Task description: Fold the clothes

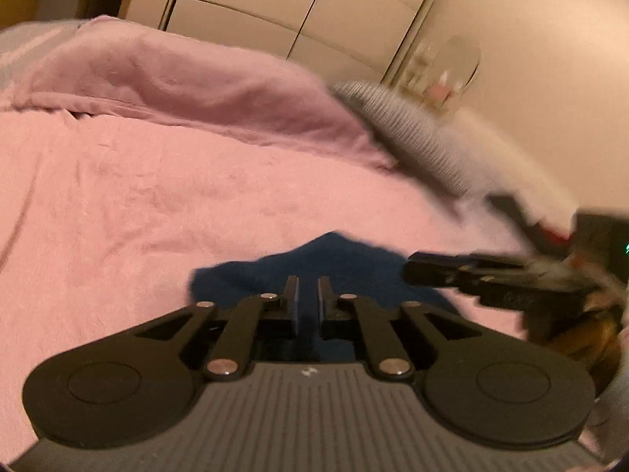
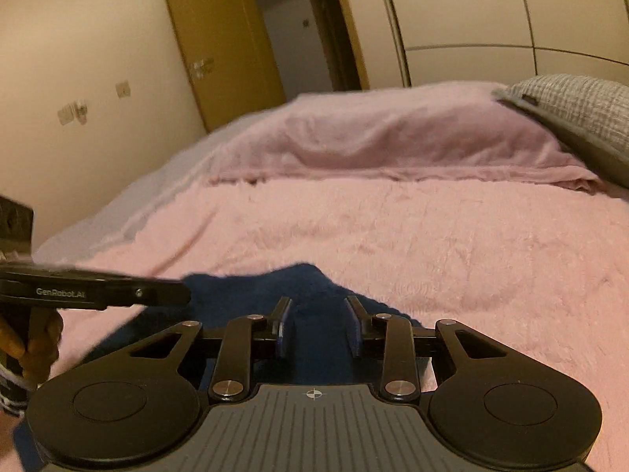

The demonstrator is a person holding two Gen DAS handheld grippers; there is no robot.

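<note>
A dark blue, soft fabric garment (image 2: 275,287) is lying bunched on the pink fuzzy blanket (image 2: 432,236) covering the bed, just in front of both grippers. The left gripper (image 1: 308,295) is pointing down at it with its jaws drawn nearly together, blue cloth showing in the narrow slot; whether it is truly pinching fabric is hard to tell. The right gripper (image 2: 318,326) is keeping its jaws partly parted with the garment's ridge lying between the blue pads (image 2: 284,328), which do not seem to be pressing it.

The likely trouble: the left jaws may be catching only a thin edge, or some blanket pile with it, so a lift could be dragging the blanket or dropping the cloth. The two grippers are also working close together and could be colliding.
</note>
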